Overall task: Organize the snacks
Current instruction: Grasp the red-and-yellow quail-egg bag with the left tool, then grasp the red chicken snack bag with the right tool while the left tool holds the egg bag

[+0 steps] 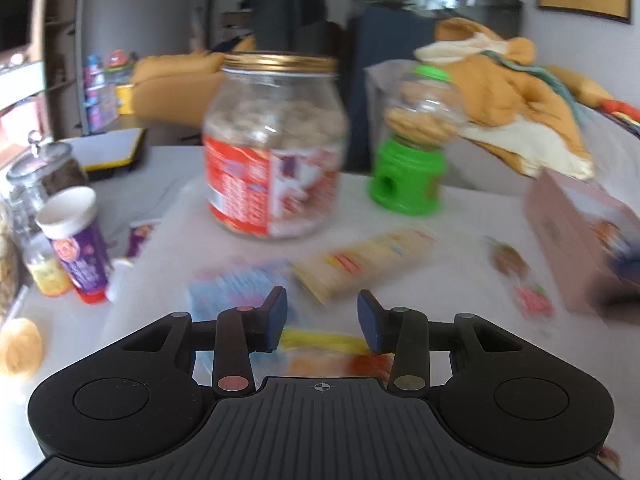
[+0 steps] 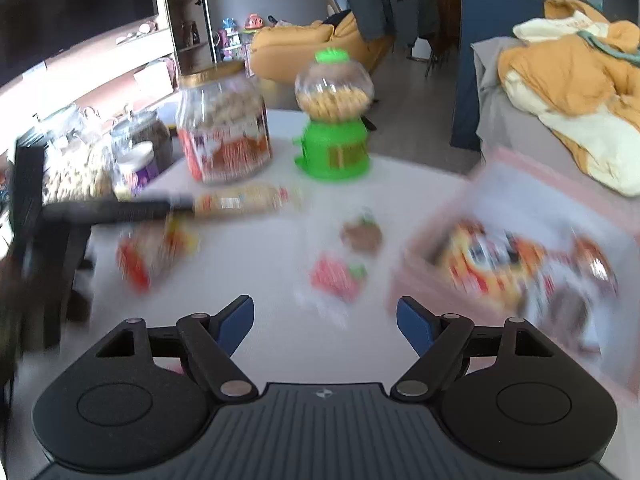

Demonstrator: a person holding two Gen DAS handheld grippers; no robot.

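Snack packets lie on a white table [image 1: 460, 216]. In the left wrist view my left gripper [image 1: 322, 320] is open above a yellow and orange packet [image 1: 332, 346], with a blue packet [image 1: 236, 288] and a cream biscuit pack [image 1: 360, 264] just beyond. In the right wrist view my right gripper [image 2: 325, 326] is open and empty above the table, near a red candy packet [image 2: 336, 280] and a brown one [image 2: 362, 236]. A pink box [image 2: 516, 256] with several snacks inside stands at the right. The left gripper's arm [image 2: 116, 210] shows at the left.
A large jar with a red label [image 1: 276, 152] and a green candy dispenser [image 1: 412, 148] stand at the back. A purple tub [image 1: 76, 244] and glass jars [image 1: 44, 172] crowd the left edge. Orange bedding [image 1: 504, 92] lies on a sofa to the right.
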